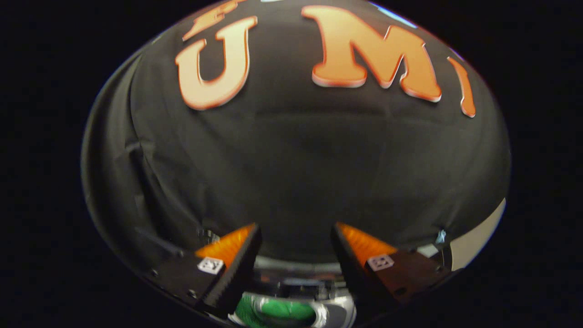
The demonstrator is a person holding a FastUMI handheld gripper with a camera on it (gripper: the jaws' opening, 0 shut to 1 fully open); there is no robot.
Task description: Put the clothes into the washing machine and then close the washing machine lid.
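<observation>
My gripper [296,227] is open, with nothing between its fingers, and faces the black cloth wall from close up. Low between the fingers I see the top of a small washing machine [300,288], silver and white. It has a round, shiny-rimmed opening. Green cloth [278,310] shows inside that ring, below and behind my fingertips. I cannot tell whether the lid lies over the ring. Most of the machine is hidden behind the fingers [237,269].
The black cloth wall [291,164] fills the space ahead and hangs in folds on the left. A pale strip of surface [478,237] shows beyond the right finger. The image is slightly blurred.
</observation>
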